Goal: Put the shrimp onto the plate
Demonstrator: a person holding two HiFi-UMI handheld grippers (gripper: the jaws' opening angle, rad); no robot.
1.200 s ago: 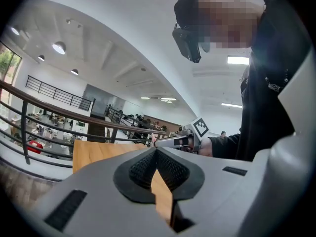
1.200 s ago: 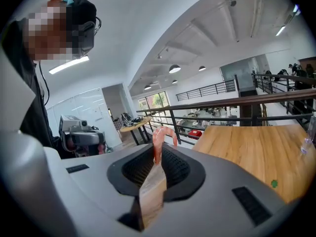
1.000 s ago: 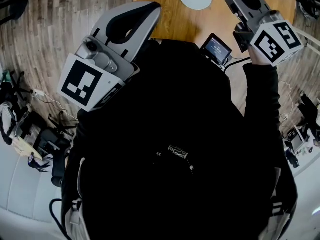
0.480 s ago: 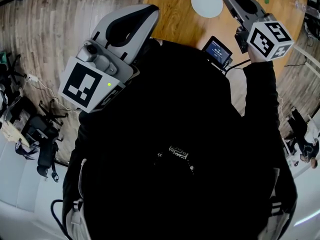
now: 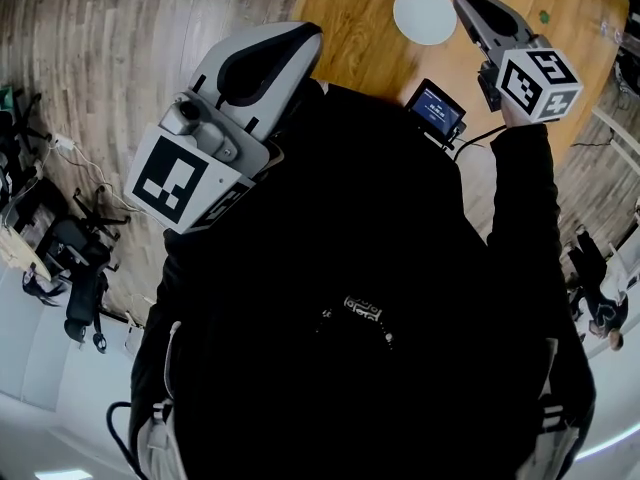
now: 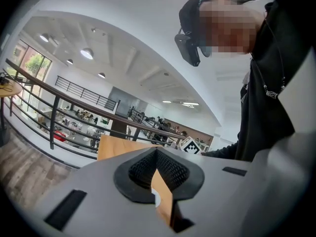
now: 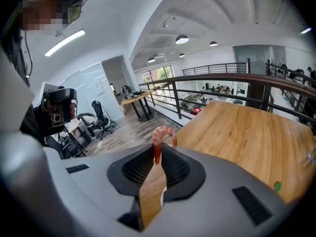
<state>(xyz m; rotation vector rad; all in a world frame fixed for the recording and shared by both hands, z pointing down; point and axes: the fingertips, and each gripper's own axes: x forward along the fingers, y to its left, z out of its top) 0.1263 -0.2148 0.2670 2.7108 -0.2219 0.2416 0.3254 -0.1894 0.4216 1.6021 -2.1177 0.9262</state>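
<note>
Holding the shrimp [image 7: 163,131] at their very tips, the right tongs [image 7: 158,151] are closed on its thin tail end. The curled pink body stands clear above the pads.

- Handling, as a guess: small and light, soft and bendy, likely slick. A narrow tail pinch could let it swing or slip, while a hard squeeze would crush it. A grip across the thicker curl would be surer; as held, a low, gentle release looks wise.
- Position: in the head view the shrimp is raised over the desk [image 5: 350,28], at or just beside the right rim of the white plate [image 5: 425,14]. I can't tell whether it is truly above the plate.
- Right arm: reached forward, sleeve straight, tongs pointing away from the body.
- Left tongs [image 6: 157,152]: tips together, nothing between them, held up close to the chest and well apart from the plate.
</note>
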